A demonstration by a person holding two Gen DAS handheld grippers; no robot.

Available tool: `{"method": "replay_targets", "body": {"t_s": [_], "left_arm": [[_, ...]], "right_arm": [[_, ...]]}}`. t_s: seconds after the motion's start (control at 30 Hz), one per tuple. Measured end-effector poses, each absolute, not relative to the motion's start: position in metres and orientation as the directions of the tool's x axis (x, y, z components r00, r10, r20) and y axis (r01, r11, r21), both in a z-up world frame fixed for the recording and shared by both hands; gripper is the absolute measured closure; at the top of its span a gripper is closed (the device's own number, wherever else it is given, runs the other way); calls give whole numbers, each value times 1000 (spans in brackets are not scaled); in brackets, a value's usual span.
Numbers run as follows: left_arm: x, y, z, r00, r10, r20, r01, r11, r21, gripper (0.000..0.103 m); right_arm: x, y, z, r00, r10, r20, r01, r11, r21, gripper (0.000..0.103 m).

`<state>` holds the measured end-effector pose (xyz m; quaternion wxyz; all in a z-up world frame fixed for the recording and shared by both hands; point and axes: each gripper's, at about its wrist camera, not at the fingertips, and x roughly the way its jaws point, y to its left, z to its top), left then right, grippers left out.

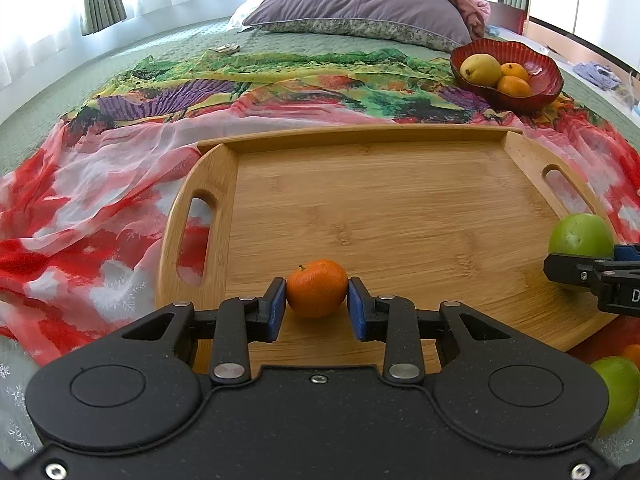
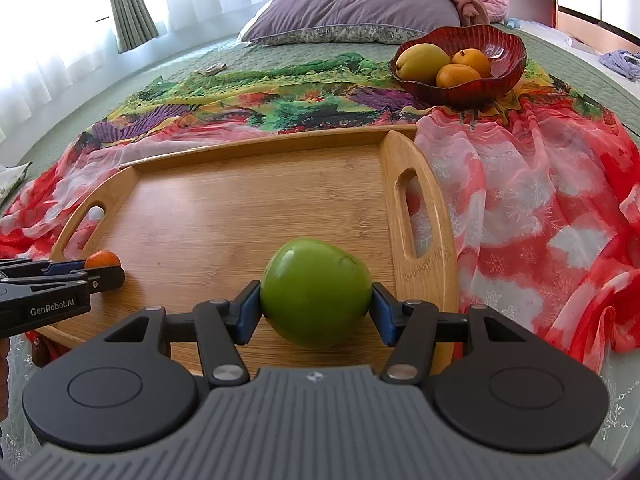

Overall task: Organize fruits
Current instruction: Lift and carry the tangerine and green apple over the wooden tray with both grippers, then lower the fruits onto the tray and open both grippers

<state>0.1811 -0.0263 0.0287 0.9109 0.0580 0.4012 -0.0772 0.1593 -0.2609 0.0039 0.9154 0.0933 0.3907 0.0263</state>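
Observation:
A small orange mandarin point(image 1: 317, 288) sits near the front edge of a wooden tray point(image 1: 380, 200). My left gripper point(image 1: 317, 294) is shut on it, one blue pad on each side. Further right on the tray point(image 2: 240, 208) a green apple point(image 2: 316, 292) fills the span of my right gripper point(image 2: 316, 304), whose pads press both its flanks. Both fruits look to rest on the wood. Each gripper shows at the edge of the other's view. A red ribbed bowl point(image 2: 460, 96) behind the tray holds a yellow fruit point(image 2: 424, 62) and two oranges.
The tray lies on a colourful scarf point(image 2: 540, 200) spread over a green bedspread. Another green fruit point(image 1: 618, 392) and a bit of orange fruit point(image 1: 634, 354) lie off the tray's front right corner. A purple pillow point(image 1: 360, 0) lies at the head of the bed.

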Motion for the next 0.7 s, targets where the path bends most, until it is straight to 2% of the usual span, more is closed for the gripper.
{"method": "replay_targets", "body": {"t_s": [0.23,0.33,0.5,0.6,0.7], "left_arm": [[180,-27,28,666,-94,-740,185,982,43,71],[181,-27,29,664,-94,-742,186,982,42,70],[175,-25,27,679,-94,-728,203,977,64,46],[168,-26,27,690,-92,-718,214,974,80,39],[160,-24,29,694,-107,-712,223,972,71,38]], "right_arm": [[159,-259,4,692,120,-712,20,982,186,42],[158,-259,4,693,120,-711,21,982,186,35],[152,-256,2,697,114,-708,6,986,164,24],[145,-256,1,701,115,-704,-6,988,156,20],[138,-257,2,711,120,-692,-16,988,155,16]]}}
